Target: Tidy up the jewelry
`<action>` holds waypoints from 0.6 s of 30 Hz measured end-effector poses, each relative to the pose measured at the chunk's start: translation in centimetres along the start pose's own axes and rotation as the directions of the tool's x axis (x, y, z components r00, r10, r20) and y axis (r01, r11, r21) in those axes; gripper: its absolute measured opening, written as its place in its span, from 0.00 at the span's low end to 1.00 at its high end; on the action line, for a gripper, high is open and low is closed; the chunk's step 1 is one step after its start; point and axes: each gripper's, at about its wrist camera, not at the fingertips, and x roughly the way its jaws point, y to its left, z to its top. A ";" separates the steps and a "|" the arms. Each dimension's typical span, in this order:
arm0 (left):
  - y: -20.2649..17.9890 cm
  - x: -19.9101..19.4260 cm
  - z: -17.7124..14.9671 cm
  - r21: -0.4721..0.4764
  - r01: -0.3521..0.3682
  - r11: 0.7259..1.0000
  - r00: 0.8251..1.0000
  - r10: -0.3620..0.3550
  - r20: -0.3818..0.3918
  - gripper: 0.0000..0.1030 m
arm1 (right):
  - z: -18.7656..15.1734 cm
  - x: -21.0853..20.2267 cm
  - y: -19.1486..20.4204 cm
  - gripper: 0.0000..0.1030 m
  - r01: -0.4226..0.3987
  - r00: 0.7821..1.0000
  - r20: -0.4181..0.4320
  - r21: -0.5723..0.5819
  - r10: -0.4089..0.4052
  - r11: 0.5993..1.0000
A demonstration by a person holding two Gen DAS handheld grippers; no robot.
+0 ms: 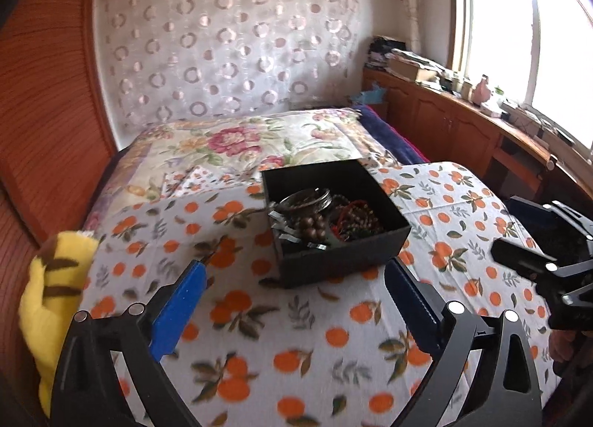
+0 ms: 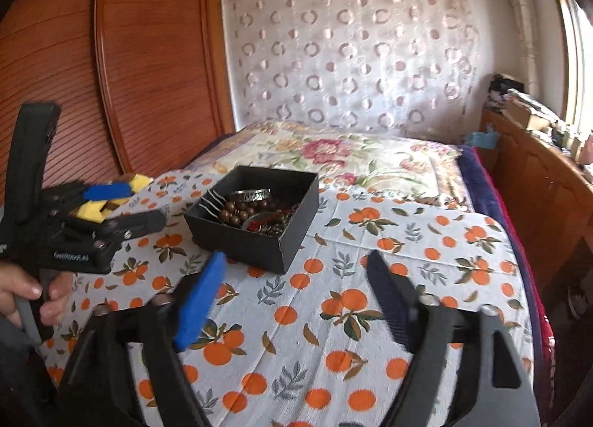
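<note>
Nearest the left wrist camera, the left tool (image 1: pixel 296 271) stands spread wide, its blue-padded fingers (image 1: pixel 185 301) far apart with nothing between them and nothing touching them. Below the fingers lies the orange-print cloth (image 1: pixel 259 334) that covers the bed. Just beyond the fingertips sits the black box (image 1: pixel 344 256), open at the top, resting on the cloth. Inside it lie brown beads (image 1: pixel 315 227), a clear bangle (image 1: pixel 307 199) and a tangle of dark red beaded strings (image 1: pixel 355 219). A yellow plush toy (image 1: pixel 52 286) lies at the left edge of the cloth. At the right edge, the right tool (image 1: pixel 533 260) shows from the side, apart from the box.

Nearest the right wrist camera, the right tool (image 2: pixel 296 264) is likewise spread wide and empty, one finger blue-padded (image 2: pixel 200 304), the other dark. The black box (image 2: pixel 255 241) sits just past the fingertips, clear of both. At the left, a hand (image 2: pixel 26 297) grips the handle of the left tool (image 2: pixel 122 204), whose fingers stand apart and point toward the box without touching it. A floral bedspread (image 2: pixel 333 156) lies behind.
</note>
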 end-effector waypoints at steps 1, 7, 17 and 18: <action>0.1 -0.5 -0.4 -0.007 -0.010 1.000 1.000 0.010 0.005 0.92 | 0.0 -0.6 0.2 0.93 0.011 1.000 0.012 0.005 -0.011 1.000; 1.0 -4.1 -2.1 -0.040 -0.061 0.997 0.997 0.062 0.039 0.92 | -0.4 -3.3 0.7 0.97 0.052 0.997 0.052 0.055 -0.055 0.997; 0.6 -7.5 -3.1 -0.050 -0.074 0.996 0.993 0.078 0.085 0.92 | -0.5 -5.1 1.3 0.97 0.075 0.992 0.092 0.079 -0.082 0.994; 0.6 -7.7 -3.2 -0.050 -0.073 0.996 0.993 0.077 0.092 0.92 | -0.6 -5.2 1.3 0.97 0.079 0.992 0.095 0.081 -0.087 0.994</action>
